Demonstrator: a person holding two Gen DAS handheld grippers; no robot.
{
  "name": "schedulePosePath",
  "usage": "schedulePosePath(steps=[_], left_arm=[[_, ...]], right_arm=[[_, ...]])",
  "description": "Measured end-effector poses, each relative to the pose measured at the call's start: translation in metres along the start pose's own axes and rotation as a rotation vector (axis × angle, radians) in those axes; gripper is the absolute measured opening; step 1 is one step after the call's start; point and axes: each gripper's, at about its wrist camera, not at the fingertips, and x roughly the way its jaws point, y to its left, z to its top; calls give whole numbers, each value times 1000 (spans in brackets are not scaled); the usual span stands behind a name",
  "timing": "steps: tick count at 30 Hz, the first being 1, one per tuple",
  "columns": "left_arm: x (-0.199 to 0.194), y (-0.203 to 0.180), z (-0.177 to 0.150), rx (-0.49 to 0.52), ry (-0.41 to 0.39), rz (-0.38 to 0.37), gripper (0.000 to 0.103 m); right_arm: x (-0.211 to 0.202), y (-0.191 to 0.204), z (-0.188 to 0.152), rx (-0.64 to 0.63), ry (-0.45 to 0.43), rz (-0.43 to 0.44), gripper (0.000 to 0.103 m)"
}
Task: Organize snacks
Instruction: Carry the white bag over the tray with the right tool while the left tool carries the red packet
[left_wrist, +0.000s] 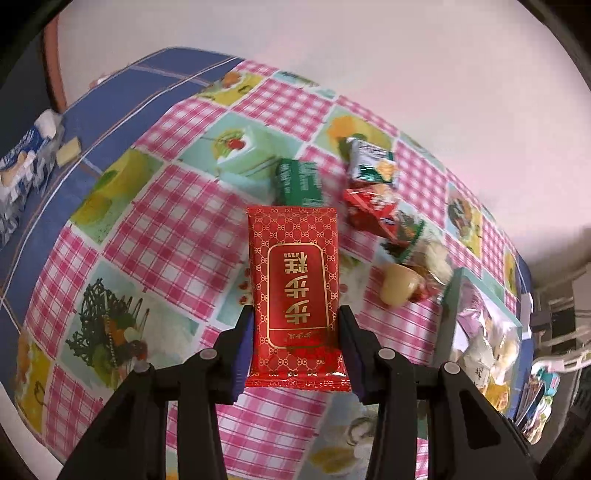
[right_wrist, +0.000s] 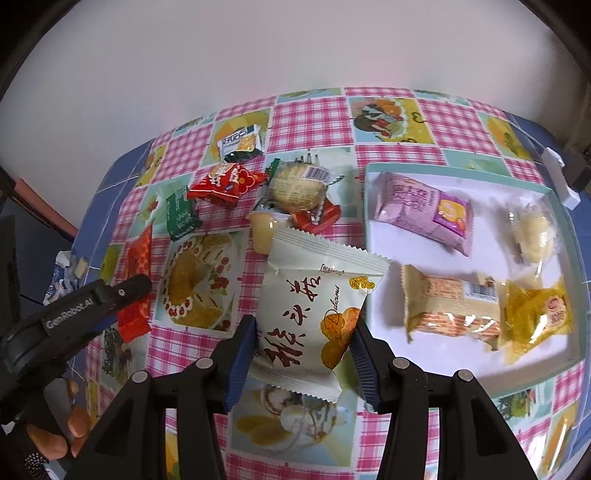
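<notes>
My left gripper (left_wrist: 295, 325) is shut on a red snack packet (left_wrist: 295, 288) with gold lettering, held above the checked tablecloth. My right gripper (right_wrist: 304, 334) is shut on a cream snack packet (right_wrist: 314, 306) with brown writing, lifted over the table just left of the white tray (right_wrist: 391, 177). In the right wrist view the left gripper (right_wrist: 136, 291) appears at the left with the red packet (right_wrist: 136, 280) in it, and a hand below. Loose snacks lie behind: a green packet (right_wrist: 179, 214), a red packet (right_wrist: 225, 182), a round cake (right_wrist: 295, 184), a jelly cup (right_wrist: 264, 230).
The tray holds a pink packet (right_wrist: 424, 214), an orange-striped packet (right_wrist: 450, 306), a yellow packet (right_wrist: 535, 314) and a clear-wrapped cake (right_wrist: 532, 229). A blue-and-white wrapper (left_wrist: 22, 162) lies at the table's left end. A white wall stands behind the table.
</notes>
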Motion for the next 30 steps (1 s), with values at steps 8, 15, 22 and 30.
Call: schedulePosePath(steps=[8, 15, 22, 30], left_arm=[[4, -67, -6, 159, -20, -42, 45], [8, -144, -31, 368, -26, -89, 46], [36, -199, -53, 536, -8, -79, 46], [74, -218, -69, 574, 70, -64, 46]], right_arm=[[-12, -58, 9, 145, -52, -81, 53], [-15, -117, 16, 289, -64, -102, 54], [-15, -158, 20, 378, -70, -124, 54], [-4, -190, 18, 449, -40, -133, 54]])
